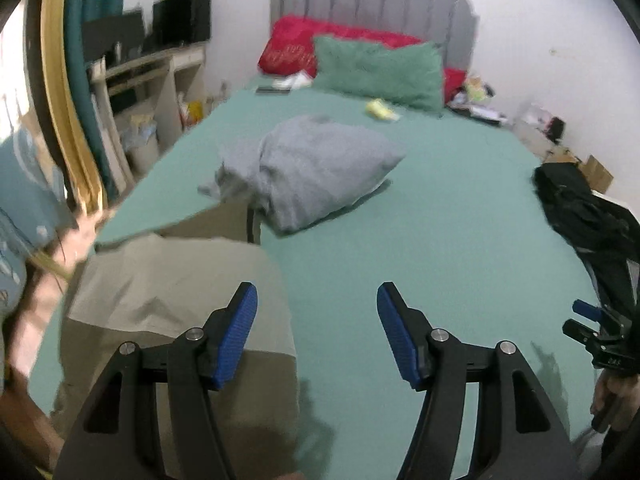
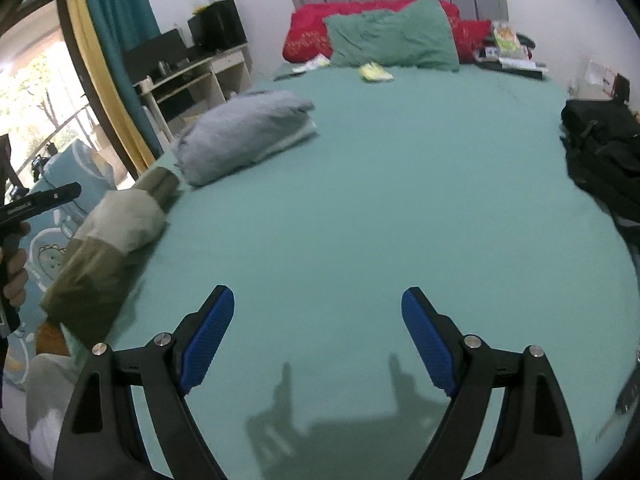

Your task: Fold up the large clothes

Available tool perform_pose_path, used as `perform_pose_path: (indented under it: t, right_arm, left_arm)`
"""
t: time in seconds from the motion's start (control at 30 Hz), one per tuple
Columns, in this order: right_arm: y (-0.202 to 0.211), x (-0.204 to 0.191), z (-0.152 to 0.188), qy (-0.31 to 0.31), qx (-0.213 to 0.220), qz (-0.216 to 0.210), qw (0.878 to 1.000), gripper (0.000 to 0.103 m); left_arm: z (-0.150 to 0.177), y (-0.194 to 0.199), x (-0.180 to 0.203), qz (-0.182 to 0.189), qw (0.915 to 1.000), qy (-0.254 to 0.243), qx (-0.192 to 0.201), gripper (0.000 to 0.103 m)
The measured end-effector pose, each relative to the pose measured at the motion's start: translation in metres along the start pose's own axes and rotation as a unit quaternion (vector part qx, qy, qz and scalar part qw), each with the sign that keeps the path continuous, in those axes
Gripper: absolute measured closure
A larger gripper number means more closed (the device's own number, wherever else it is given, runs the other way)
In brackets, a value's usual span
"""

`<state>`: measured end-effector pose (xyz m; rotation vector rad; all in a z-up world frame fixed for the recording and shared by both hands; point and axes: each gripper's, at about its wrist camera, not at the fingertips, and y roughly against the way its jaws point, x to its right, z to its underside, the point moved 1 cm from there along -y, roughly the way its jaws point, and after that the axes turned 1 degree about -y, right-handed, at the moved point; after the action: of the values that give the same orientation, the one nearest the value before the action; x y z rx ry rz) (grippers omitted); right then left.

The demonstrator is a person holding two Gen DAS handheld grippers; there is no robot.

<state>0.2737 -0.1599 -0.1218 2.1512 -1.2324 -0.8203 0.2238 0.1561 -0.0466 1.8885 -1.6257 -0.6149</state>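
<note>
A folded beige and olive garment (image 1: 172, 312) lies on the green bed sheet (image 1: 440, 240) at the near left edge. It also shows in the right wrist view (image 2: 116, 236). A folded grey garment (image 1: 308, 168) lies beyond it, also in the right wrist view (image 2: 244, 132). A heap of black clothes (image 1: 588, 208) lies at the right edge of the bed, also in the right wrist view (image 2: 604, 148). My left gripper (image 1: 317, 332) is open and empty, just right of the beige garment. My right gripper (image 2: 318, 336) is open and empty above bare sheet (image 2: 360, 220).
A green pillow (image 1: 380, 68) and red pillows (image 1: 292, 44) lie against the grey headboard (image 1: 372, 0). A small yellow item (image 1: 380, 110) lies near them. A desk with shelves (image 1: 152, 76) and a teal curtain (image 1: 88, 40) stand to the left.
</note>
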Motion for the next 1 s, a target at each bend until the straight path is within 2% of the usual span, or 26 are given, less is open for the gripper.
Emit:
perform_pose_path:
  t: [0.1, 0.17, 0.57, 0.77, 0.9, 1.0]
  right_arm:
    - [0.028, -0.016, 0.005, 0.0, 0.015, 0.004, 1.0, 0.018]
    - [0.044, -0.021, 0.004, -0.002, 0.022, 0.006, 1.0, 0.018]
    - [0.136, -0.037, 0.004, 0.01, 0.075, 0.035, 0.996, 0.018]
    - [0.169, -0.047, 0.002, 0.019, 0.103, 0.04, 0.994, 0.017]
    - [0.184, -0.049, -0.001, 0.021, 0.12, 0.039, 0.992, 0.007]
    - [0.191, -0.048, -0.003, 0.022, 0.129, 0.043, 0.99, 0.007]
  left_arm:
    - [0.002, 0.039, 0.014, -0.005, 0.9991, -0.016, 0.039, 0.037]
    - [0.003, 0.063, 0.019, 0.01, 0.9983, -0.008, 0.057, 0.037]
    - [0.016, 0.147, 0.044, 0.028, 0.9932, 0.002, 0.113, 0.037]
    - [0.017, 0.168, 0.057, 0.038, 0.9903, 0.004, 0.133, 0.037]
    - [0.019, 0.176, 0.064, 0.044, 0.989, -0.002, 0.141, 0.037]
    - [0.02, 0.18, 0.07, 0.042, 0.9884, -0.008, 0.145, 0.037]
